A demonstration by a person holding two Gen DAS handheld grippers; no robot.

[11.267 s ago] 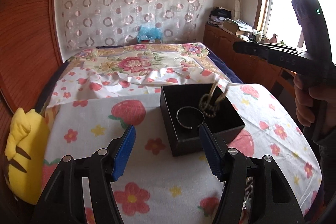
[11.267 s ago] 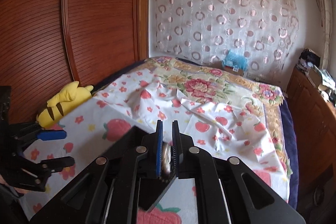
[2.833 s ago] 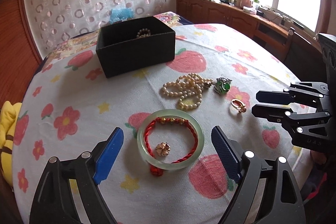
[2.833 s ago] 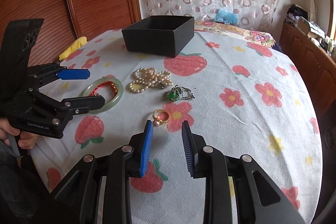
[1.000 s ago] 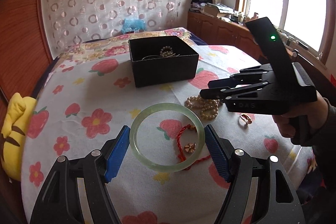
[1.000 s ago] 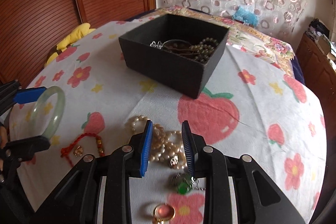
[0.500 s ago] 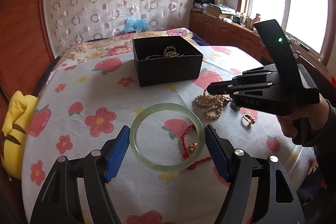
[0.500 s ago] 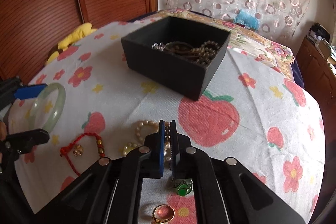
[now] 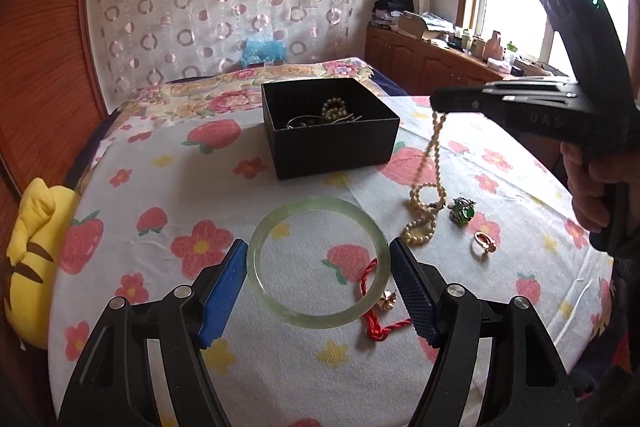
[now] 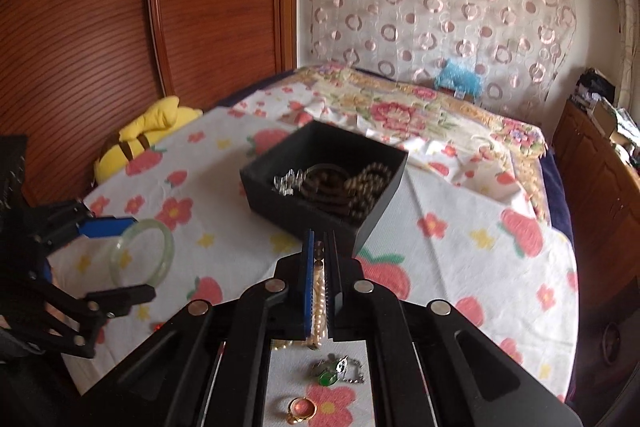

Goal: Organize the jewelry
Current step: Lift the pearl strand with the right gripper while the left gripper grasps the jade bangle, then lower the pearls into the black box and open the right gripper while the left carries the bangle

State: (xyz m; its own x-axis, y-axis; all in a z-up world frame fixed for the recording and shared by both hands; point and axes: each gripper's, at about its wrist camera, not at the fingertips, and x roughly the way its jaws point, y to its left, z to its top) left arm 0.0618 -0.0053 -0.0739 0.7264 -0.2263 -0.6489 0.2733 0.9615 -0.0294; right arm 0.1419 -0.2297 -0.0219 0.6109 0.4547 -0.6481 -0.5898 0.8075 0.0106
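My left gripper [image 9: 318, 247] is shut on a pale green jade bangle [image 9: 316, 203], held level just above the flowered cloth. To the right, my right gripper [image 9: 436, 103] is shut on a pearl necklace [image 9: 437, 147]. The strand hangs down from it, and its lower loops still rest on the cloth. In the right wrist view the pearls [image 10: 318, 287] sit between the closed blue pads of the right gripper [image 10: 319, 247]. A black box [image 9: 332, 147] with several pieces inside stands behind. A green pendant [image 9: 463, 211], a gold ring [image 9: 485, 241] and a red cord bracelet [image 9: 376, 327] lie loose.
A yellow plush toy [image 9: 28, 259] lies at the left edge of the cloth. Beyond the box [image 10: 280, 203] the bed runs back to a curtained wall. Wooden cabinets [image 9: 420, 63] stand under the window on the right, and a wooden wardrobe [image 10: 160, 7] is at the left.
The right gripper shut on the pearl necklace and rose, drawing the strand up off the cloth. The left gripper with the bangle stayed where it was.
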